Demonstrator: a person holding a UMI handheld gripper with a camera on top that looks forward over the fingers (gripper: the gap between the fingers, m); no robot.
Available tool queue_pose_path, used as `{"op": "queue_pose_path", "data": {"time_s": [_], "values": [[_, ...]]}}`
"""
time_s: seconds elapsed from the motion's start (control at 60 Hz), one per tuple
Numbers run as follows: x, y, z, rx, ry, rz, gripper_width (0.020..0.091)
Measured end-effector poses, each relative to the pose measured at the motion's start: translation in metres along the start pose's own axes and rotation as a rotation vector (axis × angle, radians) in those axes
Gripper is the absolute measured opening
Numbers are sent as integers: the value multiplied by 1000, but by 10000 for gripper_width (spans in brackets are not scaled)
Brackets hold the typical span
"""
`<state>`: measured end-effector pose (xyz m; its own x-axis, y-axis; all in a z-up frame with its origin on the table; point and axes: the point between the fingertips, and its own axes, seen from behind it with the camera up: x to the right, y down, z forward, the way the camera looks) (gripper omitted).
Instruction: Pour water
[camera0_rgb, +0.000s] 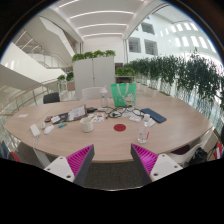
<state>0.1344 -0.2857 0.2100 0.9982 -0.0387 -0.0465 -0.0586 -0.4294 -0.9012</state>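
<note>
Evidently hanging back from the round worktop (110, 140), the gripper (112, 160) holds its pink pads wide and empty, facing the clutter where a small bottle (146, 123) stands well ahead, probably the water to fetch for pouring.

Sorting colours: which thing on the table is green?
The tall container at the table's far side, upright; everything else is white, red or dark.
</note>
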Motion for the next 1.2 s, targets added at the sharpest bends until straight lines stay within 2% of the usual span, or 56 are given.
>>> {"op": "queue_pose_path", "data": {"time_s": [0.133, 0.467, 0.567, 0.783, 0.817, 0.833, 0.883, 0.933, 1.0, 1.017, 1.033, 1.1, 1.167, 1.2], "values": [[24, -7, 15, 27, 4, 28, 814], [156, -2, 165, 129, 76, -2, 829], [183, 8, 222, 130, 88, 3, 826], [196, 11, 312, 131, 67, 0, 821], [195, 9, 319, 137, 60, -11, 794], [193, 8, 322, 138, 53, -18, 745], [193, 12, 328, 127, 53, -35, 517], [198, 10, 329, 140, 86, -11, 508], [197, 9, 329, 151, 107, -7, 450], [198, 8, 328, 153, 112, -2, 412], [200, 10, 328, 147, 121, 8, 417], [201, 13, 330, 116, 137, 39, 341], [199, 10, 334, 52, 128, 62, 317], [196, -2, 326, 66, 128, 68, 318]]}}
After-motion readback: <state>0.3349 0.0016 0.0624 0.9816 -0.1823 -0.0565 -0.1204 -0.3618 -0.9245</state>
